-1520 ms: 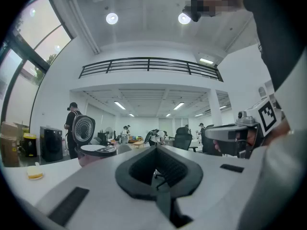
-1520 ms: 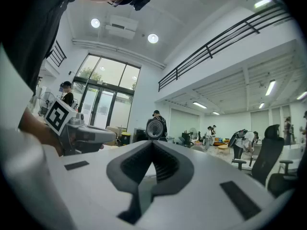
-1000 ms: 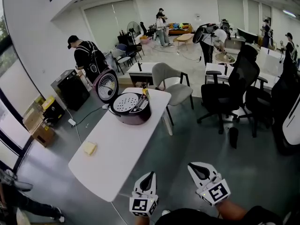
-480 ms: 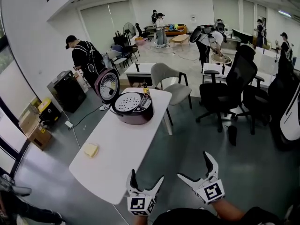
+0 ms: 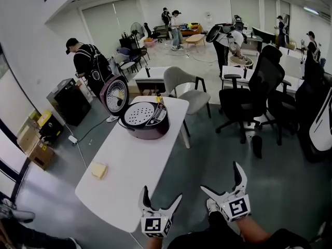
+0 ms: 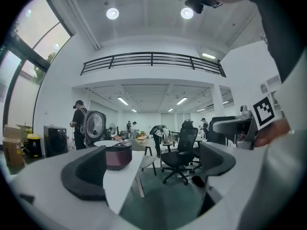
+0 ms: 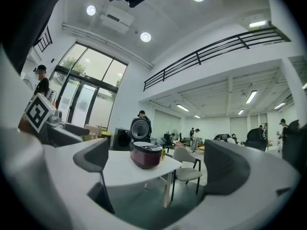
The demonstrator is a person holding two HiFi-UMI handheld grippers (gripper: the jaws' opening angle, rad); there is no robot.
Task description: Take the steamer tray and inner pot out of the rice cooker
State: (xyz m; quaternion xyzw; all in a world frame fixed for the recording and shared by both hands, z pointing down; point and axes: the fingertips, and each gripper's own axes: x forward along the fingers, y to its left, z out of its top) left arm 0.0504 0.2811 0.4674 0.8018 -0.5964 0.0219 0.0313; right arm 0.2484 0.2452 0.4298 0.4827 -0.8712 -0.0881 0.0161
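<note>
On the white table ahead stands one rice cooker, lid up, with one perforated steamer tray seated inside. One yellow block lies nearer. My left gripper and right gripper are both opening, empty, well short of the cooker.

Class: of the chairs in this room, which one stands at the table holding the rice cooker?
The grey padded chair, beside that table's far corner; the black office chairs stand farther right.

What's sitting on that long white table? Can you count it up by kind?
Rice cooker, lid up: 1
Perforated steamer tray inside it: 1
Yellow block: 1
Small yellow bottle behind the cooker: 1
Total: 4
</note>
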